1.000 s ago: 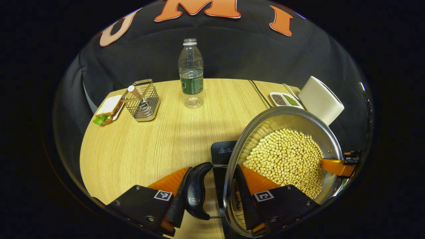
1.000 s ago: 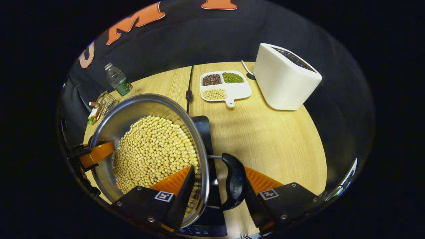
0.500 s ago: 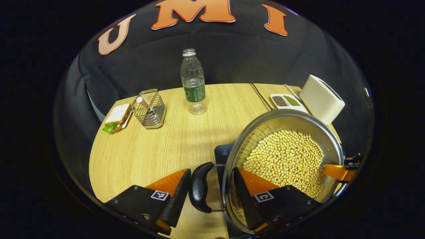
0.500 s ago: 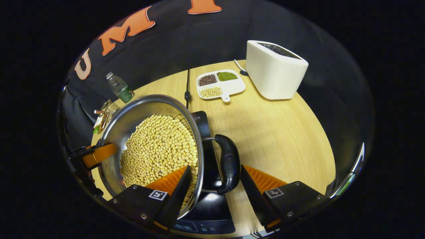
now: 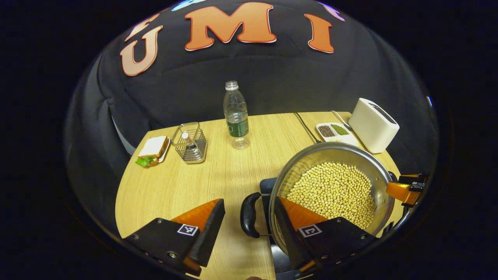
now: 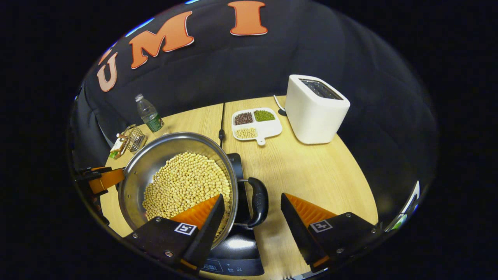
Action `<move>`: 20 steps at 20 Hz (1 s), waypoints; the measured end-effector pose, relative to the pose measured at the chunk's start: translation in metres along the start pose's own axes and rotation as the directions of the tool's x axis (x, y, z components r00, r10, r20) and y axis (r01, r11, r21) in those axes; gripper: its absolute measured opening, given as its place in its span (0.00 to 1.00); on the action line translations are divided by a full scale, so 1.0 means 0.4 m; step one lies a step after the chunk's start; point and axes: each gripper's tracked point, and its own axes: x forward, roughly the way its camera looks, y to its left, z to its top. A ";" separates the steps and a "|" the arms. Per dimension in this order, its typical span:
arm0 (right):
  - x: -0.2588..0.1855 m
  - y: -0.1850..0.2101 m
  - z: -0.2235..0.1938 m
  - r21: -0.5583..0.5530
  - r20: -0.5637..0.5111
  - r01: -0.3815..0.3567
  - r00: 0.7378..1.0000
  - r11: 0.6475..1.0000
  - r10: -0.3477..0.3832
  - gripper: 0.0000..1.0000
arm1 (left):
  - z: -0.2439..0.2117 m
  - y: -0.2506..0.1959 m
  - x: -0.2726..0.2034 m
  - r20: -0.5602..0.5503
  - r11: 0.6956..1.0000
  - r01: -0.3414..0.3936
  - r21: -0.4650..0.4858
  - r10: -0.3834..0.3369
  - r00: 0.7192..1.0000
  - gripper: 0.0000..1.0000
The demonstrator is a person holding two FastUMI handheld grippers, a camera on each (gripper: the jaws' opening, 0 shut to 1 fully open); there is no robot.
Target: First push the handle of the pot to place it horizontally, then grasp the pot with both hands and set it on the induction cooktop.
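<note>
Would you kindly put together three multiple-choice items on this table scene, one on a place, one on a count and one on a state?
1. Where does the pot sit?
A. On the induction cooktop
B. On the toaster
C. Beside the sandwich

2. How many compartments of the divided tray hold beans?
A. One
B. Three
C. Five

3. How do the right tongs stand at the pot's handle?
A. Shut on the handle
B. Open, with the handle between the fingers and untouched
C. Shut on the water bottle

Answers:
1. A: the dark induction cooktop shows under the pot in the right gripper view.
2. B: dark red, green and pale beans each fill one section.
3. B: gaps show on both sides of the handle; the left tongs are open too.
</note>
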 end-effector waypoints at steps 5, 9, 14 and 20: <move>-0.059 0.030 0.096 -0.060 0.122 -0.020 0.992 0.998 0.028 0.91 | 0.087 0.030 -0.066 0.094 1.000 -0.021 -0.013 0.022 0.995 0.78; -0.134 0.064 0.203 -0.112 0.245 -0.030 0.968 0.993 0.057 0.92 | 0.186 0.060 -0.147 0.198 0.998 -0.025 -0.053 0.035 0.979 0.78; -0.257 0.105 0.342 -0.158 0.402 -0.031 0.911 0.987 0.093 0.92 | 0.362 0.125 -0.283 0.392 0.993 -0.036 -0.110 0.077 0.917 0.77; -0.482 0.161 0.531 -0.197 0.591 -0.040 0.792 0.980 0.151 0.93 | 0.561 0.235 -0.510 0.608 0.983 -0.041 -0.178 0.142 0.781 0.77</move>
